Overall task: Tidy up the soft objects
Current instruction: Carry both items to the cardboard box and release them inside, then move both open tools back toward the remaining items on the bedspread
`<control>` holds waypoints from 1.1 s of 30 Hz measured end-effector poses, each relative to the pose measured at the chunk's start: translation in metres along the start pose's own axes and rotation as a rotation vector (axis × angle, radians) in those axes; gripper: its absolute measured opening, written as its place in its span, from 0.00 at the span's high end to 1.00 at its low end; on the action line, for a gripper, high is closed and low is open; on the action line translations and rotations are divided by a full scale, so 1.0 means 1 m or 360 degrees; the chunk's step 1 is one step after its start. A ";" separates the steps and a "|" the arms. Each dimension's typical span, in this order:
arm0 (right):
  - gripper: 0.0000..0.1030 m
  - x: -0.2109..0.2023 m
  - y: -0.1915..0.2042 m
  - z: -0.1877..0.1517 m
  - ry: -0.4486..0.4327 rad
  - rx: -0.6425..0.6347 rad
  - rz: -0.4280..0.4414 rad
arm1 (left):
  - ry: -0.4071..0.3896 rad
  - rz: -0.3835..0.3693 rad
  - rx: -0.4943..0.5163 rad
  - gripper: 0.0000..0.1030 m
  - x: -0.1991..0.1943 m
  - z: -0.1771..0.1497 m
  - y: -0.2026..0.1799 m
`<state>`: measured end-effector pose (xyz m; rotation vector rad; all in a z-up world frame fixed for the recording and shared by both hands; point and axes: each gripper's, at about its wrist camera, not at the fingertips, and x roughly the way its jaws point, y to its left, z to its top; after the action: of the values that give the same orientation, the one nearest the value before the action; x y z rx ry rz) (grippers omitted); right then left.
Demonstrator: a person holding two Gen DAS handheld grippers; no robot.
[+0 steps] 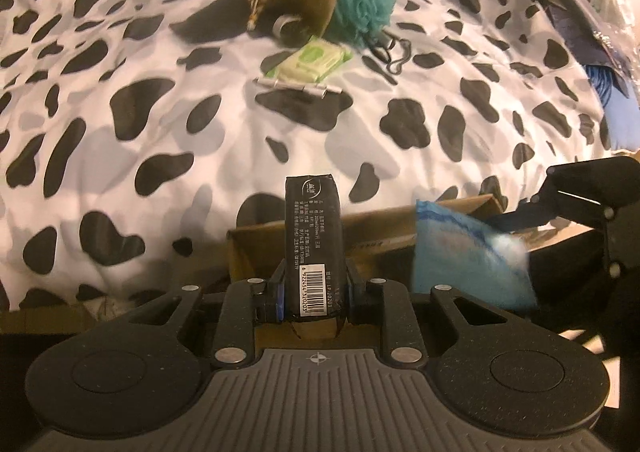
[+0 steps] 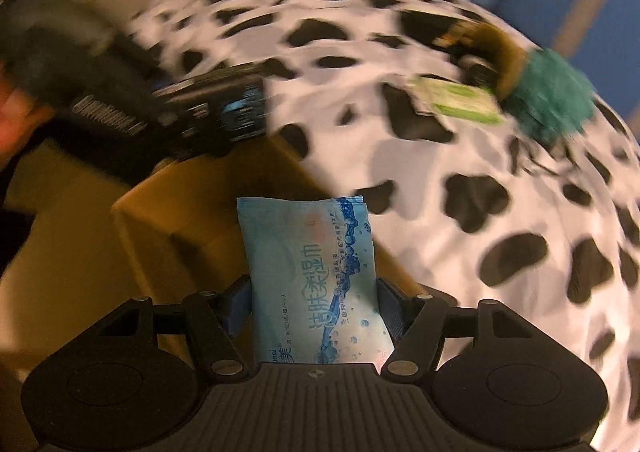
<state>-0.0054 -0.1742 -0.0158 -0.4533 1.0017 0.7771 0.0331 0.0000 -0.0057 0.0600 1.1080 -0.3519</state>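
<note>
While both packs hang above the open brown cardboard box (image 1: 360, 240) at the near edge of the cow-print bed cover (image 1: 160, 100), nothing is dropped in yet. Left tool (image 1: 313, 292) pinches a slim black plastic tissue pack with a barcode (image 1: 313, 244), standing upright just over the box's far wall. Right tool (image 2: 316, 308) has a light-blue soft wet-wipe pack (image 2: 308, 272) between its pads, over the box's right corner; its jaws stand wide and the frames don't show if the pads press hard, so grip firmness is unclear. In the left view that blue pack (image 1: 468, 252) shows just right of the black pack, close, not touching.

Well beyond the box on the cover: green-and-white wipe packet (image 1: 312, 60), brown velvet drawstring pouch (image 1: 288, 12), teal mesh bath puff (image 1: 362, 4), all clustered and touching or nearly so.

Risks, as I judge them: right view is motion-blurred, so a fast swing with a loose wide grip could let the blue pack slip and land on the cover or box rim. Both tools crowd one small opening, so they could knock together. Black pack sits near the far wall and could catch the flap and tip out.
</note>
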 end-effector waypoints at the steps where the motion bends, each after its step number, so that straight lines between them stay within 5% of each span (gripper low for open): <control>1: 0.24 0.001 0.005 0.000 0.0001 -0.0053 -0.0010 | 0.0019 0.0011 -0.0002 0.74 0.002 -0.001 0.000; 3: 0.08 0.001 0.011 0.002 -0.0016 -0.0118 -0.0027 | 0.0080 0.0032 0.0005 0.68 0.008 -0.001 0.000; 4: 0.04 0.000 0.011 0.003 -0.0023 -0.0119 -0.0019 | 0.0104 0.0043 0.0004 0.57 0.010 -0.001 0.000; 7: 0.03 -0.001 0.008 0.004 -0.0027 -0.0097 -0.0025 | 0.0115 0.0066 -0.0014 0.38 0.011 -0.002 0.003; 22: 0.00 0.007 -0.005 0.005 0.0034 0.0011 -0.0085 | 0.0155 0.0087 -0.0058 0.36 0.016 0.002 0.005; 33: 0.00 0.024 -0.024 -0.003 0.0225 0.0187 -0.0238 | 0.0172 0.0105 -0.0067 0.36 0.020 0.005 0.005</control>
<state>0.0185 -0.1824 -0.0382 -0.4805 1.1251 0.5547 0.0467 -0.0011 -0.0218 0.0787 1.2171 -0.2685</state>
